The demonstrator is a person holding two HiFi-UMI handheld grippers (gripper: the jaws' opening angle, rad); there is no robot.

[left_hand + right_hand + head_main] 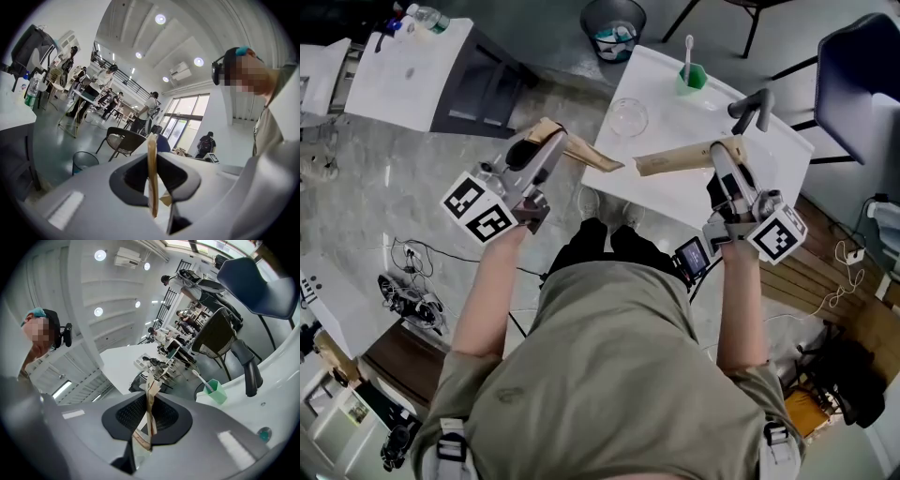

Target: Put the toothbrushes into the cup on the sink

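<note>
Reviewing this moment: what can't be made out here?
What is inside the left wrapper piece or right wrapper piece: paper covers it, all views.
Markings on the right wrapper piece: too small, right gripper view.
The cup's contents beyond one toothbrush: too small, head view.

Nobody can tell what's inside the left wrapper [595, 157] or the right wrapper [675, 159], both plain brown paper. Print on the right one is too small to read. The dark chair [862, 84] is cut off at the head view's right edge.

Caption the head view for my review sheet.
Left gripper and right gripper each pinch a brown paper strip by the sink; the green cup holds one toothbrush.
</note>
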